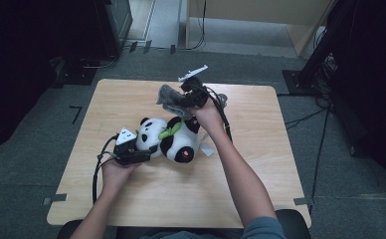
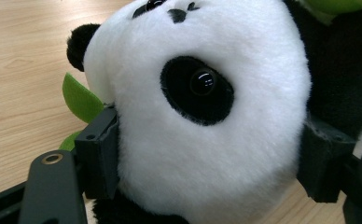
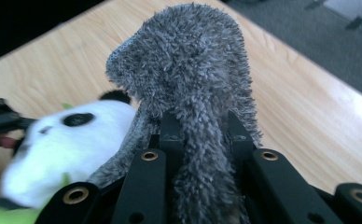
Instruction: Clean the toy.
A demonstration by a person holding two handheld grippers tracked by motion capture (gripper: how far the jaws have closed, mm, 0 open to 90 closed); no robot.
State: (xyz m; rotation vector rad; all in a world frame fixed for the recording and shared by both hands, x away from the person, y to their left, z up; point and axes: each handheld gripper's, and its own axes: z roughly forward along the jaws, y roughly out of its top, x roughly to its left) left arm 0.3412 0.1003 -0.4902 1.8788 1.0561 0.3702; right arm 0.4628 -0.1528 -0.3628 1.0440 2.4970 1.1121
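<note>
Left claw (image 1: 144,155) clamped on head of black-and-white plush panda toy (image 1: 171,139), lying mid-bench (image 1: 131,99); right claw (image 1: 183,102) clenched on fuzzy grey knitted sock (image 1: 170,98), lifted just beyond panda; risks: 1 thin fold slips from grip; soft head squeezes free.

Lab: taped carpet (image 1: 56,198), black stands (image 1: 325,40), cables (image 1: 310,117).

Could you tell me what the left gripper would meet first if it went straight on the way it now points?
Nothing new: the left gripper is already clamped on the plush panda, so it would only push further into its head.
</note>
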